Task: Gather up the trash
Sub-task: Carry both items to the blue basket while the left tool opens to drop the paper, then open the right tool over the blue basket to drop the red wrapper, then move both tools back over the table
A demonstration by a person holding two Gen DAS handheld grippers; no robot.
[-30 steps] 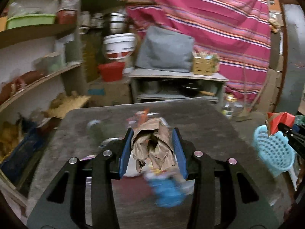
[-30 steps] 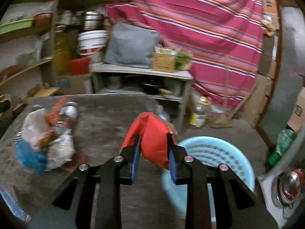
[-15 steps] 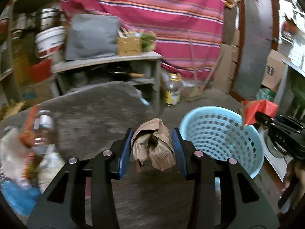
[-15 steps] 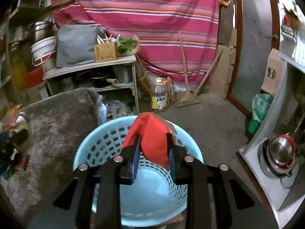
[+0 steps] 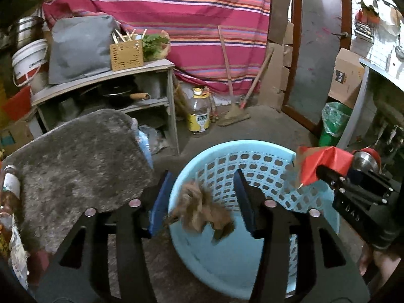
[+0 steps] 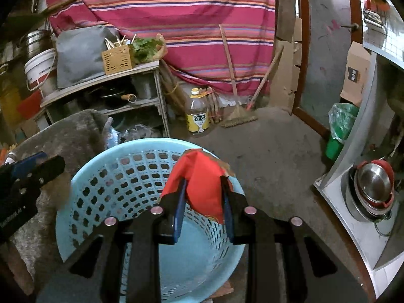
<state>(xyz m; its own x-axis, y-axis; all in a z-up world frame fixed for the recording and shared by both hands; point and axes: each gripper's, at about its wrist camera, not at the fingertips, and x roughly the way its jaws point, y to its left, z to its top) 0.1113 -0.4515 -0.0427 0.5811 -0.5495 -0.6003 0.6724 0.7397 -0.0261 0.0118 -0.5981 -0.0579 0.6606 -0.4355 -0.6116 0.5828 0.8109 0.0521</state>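
Now the crumpled brown paper (image 5: 202, 209) sits blurred between the left gripper (image 5: 202, 202) jaws, touching neither blue pad, over the mouth of the light-blue basket (image 5: 265, 169). Those jaws have just been opening; the wad looks released and dropping, straight below the fingers into the basket bowl. It is soft, wrinkled kraft paper with an irregular lump shape and no clear long axis.

Red wrapper (image 6: 202, 184) is clenched in the right gripper (image 6: 202, 207), pinched between both blue pads, its folded peak poking up and forward past the fingertips. Smooth, glossy red sheet, creased, a torn brownish edge on its far right. It hangs over the right part of the basket (image 6: 106, 181) opening, so the drop target lies directly beneath; judged, the coming move needs only the jaws parted, no further reach. In the left wrist view the same wrapper (image 5: 320, 161) shows at the right rim.

Basket: round, rigid plastic, perforated wall, solid floor, no other trash visible inside. It stands on the concrete floor just right of a grey fuzzy mat (image 5: 75, 161). Leftover trash pile (image 5: 10, 202) sits at the far left edge of that mat, well apart from both grippers; left hand is nearer to it. Beyond: oil bottle (image 5: 199, 113), broom (image 5: 234, 111), striped red curtain (image 5: 176, 12).
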